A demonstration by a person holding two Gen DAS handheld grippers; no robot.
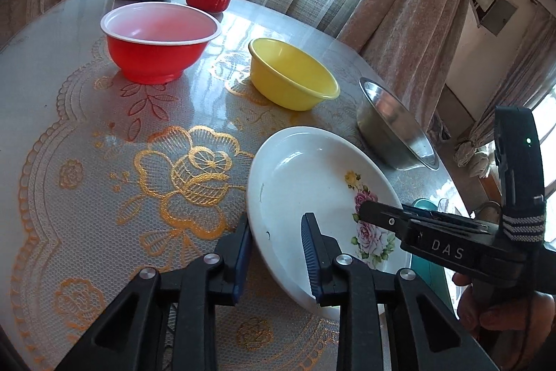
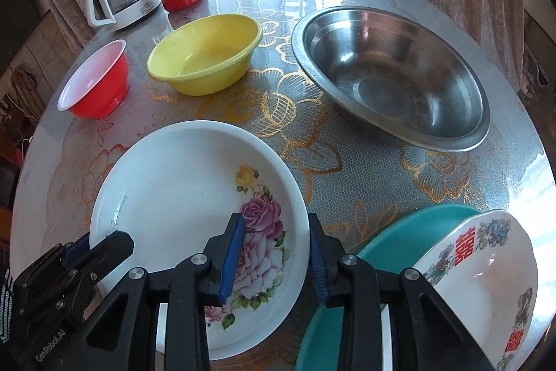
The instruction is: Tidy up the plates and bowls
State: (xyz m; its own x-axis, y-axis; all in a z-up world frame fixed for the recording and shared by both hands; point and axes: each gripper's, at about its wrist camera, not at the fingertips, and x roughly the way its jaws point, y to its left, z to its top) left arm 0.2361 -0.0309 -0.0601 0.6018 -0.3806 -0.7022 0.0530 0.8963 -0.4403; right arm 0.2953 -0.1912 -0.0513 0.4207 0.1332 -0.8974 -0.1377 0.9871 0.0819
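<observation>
We have the left hand-held gripper (image 1: 278, 252) and the right hand-held gripper (image 2: 274, 252) both parted, straddling opposite rims of the white rose plate (image 2: 180, 197) on the worktop (image 2: 365, 169), with the red bowl (image 1: 160, 47), yellow bowl (image 1: 292, 75) and steel bowl (image 2: 392, 75) behind it.

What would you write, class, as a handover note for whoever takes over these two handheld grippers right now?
Left gripper: open, jaws straddling the left rim of the white rose-print plate. Right gripper: open, straddling its right rim.
Plate lies on the lace-patterned table.
Red plastic bowl, yellow plastic bowl and steel basin stand separate.
Teal plate and white red-character bowl sit at near right, overlapping.
Nothing stacked among the bowls; all sorting remains.
</observation>
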